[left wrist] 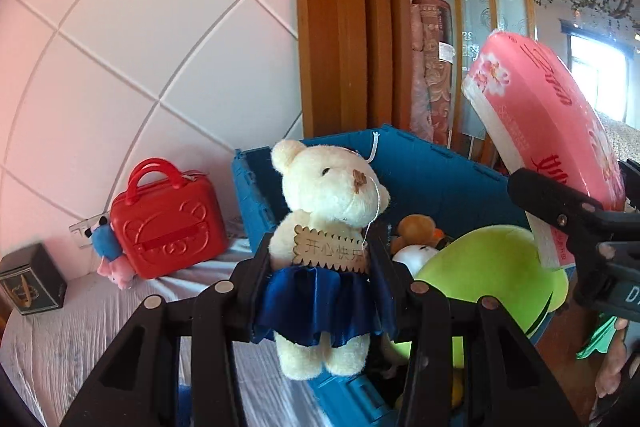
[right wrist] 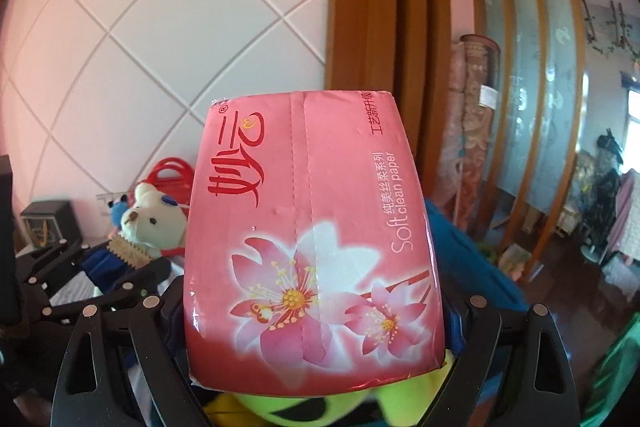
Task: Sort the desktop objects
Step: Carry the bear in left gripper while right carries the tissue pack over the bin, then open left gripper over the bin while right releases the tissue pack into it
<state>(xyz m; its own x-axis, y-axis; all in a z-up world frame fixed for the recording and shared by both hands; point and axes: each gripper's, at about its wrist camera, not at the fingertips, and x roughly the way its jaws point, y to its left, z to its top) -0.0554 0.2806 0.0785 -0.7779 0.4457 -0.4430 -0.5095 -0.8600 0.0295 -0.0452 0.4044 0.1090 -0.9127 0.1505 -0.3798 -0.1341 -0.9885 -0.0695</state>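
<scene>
Crate point(left wrist: 440, 179), blue, at the rear of the cloth-covered worktop point(left wrist: 80, 327), holds a green plush toy point(left wrist: 492, 267); tissue pack point(right wrist: 312, 239), pink, clamped upright in the right tongs point(right wrist: 316, 315) above the crate; teddy bear point(left wrist: 332, 227), cream with a blue skirt, gripped at the waist by the left tongs point(left wrist: 320, 279) at the crate's near edge; red toy case point(left wrist: 168, 223) left of the crate.
</scene>
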